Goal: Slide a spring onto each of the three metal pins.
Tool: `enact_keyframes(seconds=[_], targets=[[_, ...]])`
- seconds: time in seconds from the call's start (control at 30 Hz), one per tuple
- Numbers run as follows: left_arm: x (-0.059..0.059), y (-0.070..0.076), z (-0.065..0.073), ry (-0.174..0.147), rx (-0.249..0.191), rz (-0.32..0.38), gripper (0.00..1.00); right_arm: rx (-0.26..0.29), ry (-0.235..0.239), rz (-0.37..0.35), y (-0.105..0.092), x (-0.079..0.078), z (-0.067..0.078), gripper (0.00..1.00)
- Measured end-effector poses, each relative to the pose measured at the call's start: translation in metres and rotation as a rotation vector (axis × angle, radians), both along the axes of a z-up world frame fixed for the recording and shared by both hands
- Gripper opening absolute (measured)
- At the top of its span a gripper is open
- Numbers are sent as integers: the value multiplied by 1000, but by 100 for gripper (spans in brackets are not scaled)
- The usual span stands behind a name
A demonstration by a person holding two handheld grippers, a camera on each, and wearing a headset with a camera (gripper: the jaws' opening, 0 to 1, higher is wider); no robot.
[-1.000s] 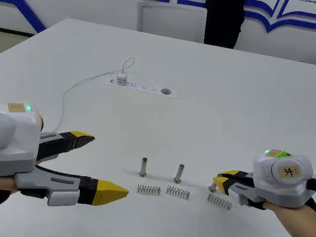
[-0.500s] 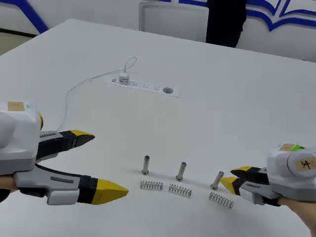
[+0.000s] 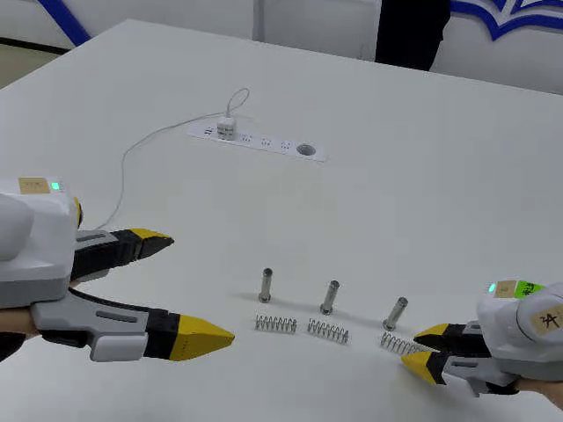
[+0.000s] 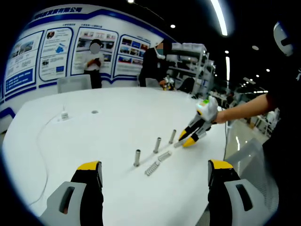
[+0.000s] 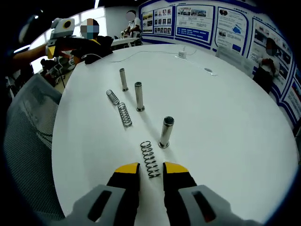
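we enter, with the white power strip as landmark:

- table under the strip: plain white.
- cable and plug at the strip's left end: white. we note a grey round button at its right end.
- pins, nearer us than the strip: bare silver-grey metal.
- springs, nearer again: silver wire, coiled.
- left gripper: white housing, grey arms, black jaws tipped yellow, green lamp.
- right gripper: white housing, black jaws tipped yellow, green lamp.
- wall beyond the strip: white with blue bands.
- person's clothing beyond the strip: black.
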State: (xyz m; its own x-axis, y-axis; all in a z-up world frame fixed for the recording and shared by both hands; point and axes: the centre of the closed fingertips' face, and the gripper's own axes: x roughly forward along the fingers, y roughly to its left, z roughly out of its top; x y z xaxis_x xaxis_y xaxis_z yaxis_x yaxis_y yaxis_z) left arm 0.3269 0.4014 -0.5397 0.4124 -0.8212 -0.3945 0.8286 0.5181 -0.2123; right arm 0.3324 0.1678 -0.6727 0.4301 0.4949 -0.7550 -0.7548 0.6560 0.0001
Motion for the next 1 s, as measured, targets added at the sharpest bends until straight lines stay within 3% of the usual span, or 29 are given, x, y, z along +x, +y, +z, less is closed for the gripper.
enact_keyframes(seconds=[0.43, 0.63, 0.73, 1.0], targets=[[2, 1, -5, 14, 12, 3, 95, 33, 26, 36, 0, -3, 1, 11], [-1, -2, -3, 8, 16, -10, 95, 16, 32, 56, 2, -6, -2, 11], [-1, -1, 1, -2, 18, -15, 95, -22, 39, 66, 0, -11, -2, 10], [0, -5, 10, -23, 4, -16, 94, -40, -4, 132, 10, -21, 26, 10]])
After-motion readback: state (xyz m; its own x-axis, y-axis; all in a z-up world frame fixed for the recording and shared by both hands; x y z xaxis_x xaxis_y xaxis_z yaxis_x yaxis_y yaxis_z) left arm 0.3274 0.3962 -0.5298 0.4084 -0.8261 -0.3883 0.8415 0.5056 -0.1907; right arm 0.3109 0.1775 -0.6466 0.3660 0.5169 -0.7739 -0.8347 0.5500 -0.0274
